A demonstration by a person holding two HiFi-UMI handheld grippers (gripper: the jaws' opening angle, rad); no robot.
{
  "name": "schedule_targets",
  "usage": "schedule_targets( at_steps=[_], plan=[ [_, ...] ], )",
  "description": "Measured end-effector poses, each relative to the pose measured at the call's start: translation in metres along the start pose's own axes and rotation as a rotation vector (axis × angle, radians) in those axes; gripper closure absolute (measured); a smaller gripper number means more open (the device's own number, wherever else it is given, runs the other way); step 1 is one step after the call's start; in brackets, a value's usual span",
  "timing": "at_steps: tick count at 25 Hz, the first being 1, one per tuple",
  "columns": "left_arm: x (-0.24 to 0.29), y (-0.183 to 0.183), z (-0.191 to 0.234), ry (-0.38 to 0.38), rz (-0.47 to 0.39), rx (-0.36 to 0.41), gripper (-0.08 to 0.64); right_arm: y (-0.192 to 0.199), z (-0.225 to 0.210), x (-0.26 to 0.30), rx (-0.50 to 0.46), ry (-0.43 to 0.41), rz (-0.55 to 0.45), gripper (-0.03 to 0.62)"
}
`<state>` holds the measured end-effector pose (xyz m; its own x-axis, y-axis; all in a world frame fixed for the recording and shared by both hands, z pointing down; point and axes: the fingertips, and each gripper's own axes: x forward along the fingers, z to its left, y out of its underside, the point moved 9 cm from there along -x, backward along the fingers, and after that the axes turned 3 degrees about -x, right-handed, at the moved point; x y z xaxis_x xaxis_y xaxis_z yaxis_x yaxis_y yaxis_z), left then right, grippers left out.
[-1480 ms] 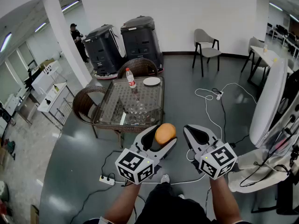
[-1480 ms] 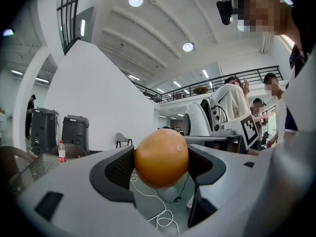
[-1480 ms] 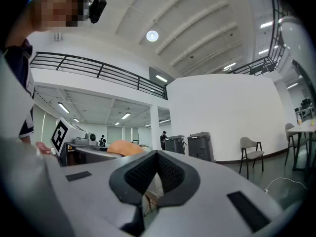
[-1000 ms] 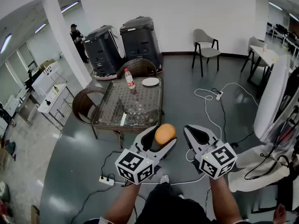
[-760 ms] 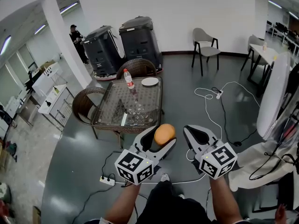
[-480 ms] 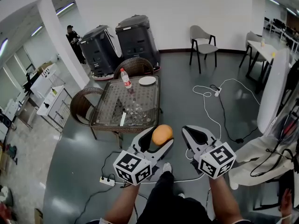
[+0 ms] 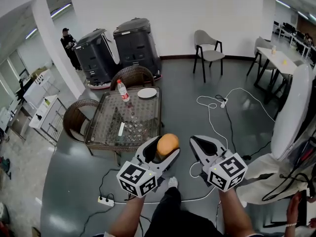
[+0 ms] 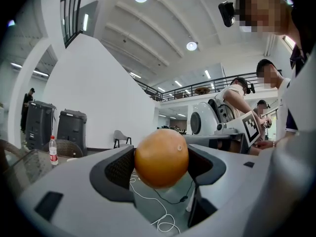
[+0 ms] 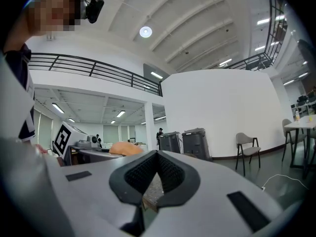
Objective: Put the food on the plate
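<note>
An orange [image 7: 167, 143] sits between the jaws of my left gripper [image 7: 165, 149], which is shut on it and held in the air above the grey floor. In the left gripper view the orange [image 8: 161, 157] fills the gap between both dark pads. My right gripper [image 7: 199, 146] hovers beside it on the right, its jaws shut with nothing between them; the tips of my right gripper [image 9: 155, 174] meet. A white plate [image 7: 146, 93] lies at the far end of the glass table [image 7: 143, 117], well ahead of both grippers. The orange [image 9: 126, 148] also shows in the right gripper view.
A water bottle [image 7: 122, 92] stands on the table left of the plate. Wicker chairs [image 7: 74, 120] flank the table, with two black machines [image 7: 118, 48] behind. Cables [image 7: 217, 110] and a power strip [image 7: 104, 200] lie on the floor. A white machine [image 7: 291, 107] stands at the right.
The view has advanced toward the table, which now sits lower and further left in the head view. Both grippers keep their pose, and the orange stays held.
</note>
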<state>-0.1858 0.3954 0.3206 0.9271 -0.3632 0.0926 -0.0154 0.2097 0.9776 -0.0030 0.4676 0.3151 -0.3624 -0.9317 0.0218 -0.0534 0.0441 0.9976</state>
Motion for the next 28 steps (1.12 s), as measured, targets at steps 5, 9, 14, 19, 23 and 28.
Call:
schedule_targets(
  at_steps=[5, 9, 14, 19, 23, 28],
  plan=[
    [0.04, -0.004, 0.04, 0.015, 0.012, -0.014, 0.238, 0.002, -0.038, 0.036, 0.009, 0.018, 0.015, 0.589],
    [0.074, -0.011, 0.075, 0.027, 0.022, -0.018, 0.238, 0.003, -0.07, 0.07, 0.016, 0.031, 0.028, 0.589],
    [0.117, -0.026, 0.128, 0.039, 0.04, -0.017, 0.236, -0.004, -0.112, 0.127, 0.023, 0.04, 0.037, 0.589],
    [0.158, -0.04, 0.187, 0.05, 0.042, -0.025, 0.237, -0.007, -0.154, 0.186, 0.025, 0.057, 0.052, 0.589],
    [0.189, -0.048, 0.23, 0.069, 0.043, -0.034, 0.237, -0.01, -0.186, 0.232, 0.022, 0.067, 0.055, 0.589],
    [0.215, -0.058, 0.271, 0.074, 0.031, -0.039, 0.237, -0.013, -0.215, 0.274, 0.023, 0.082, 0.064, 0.589]
  ],
)
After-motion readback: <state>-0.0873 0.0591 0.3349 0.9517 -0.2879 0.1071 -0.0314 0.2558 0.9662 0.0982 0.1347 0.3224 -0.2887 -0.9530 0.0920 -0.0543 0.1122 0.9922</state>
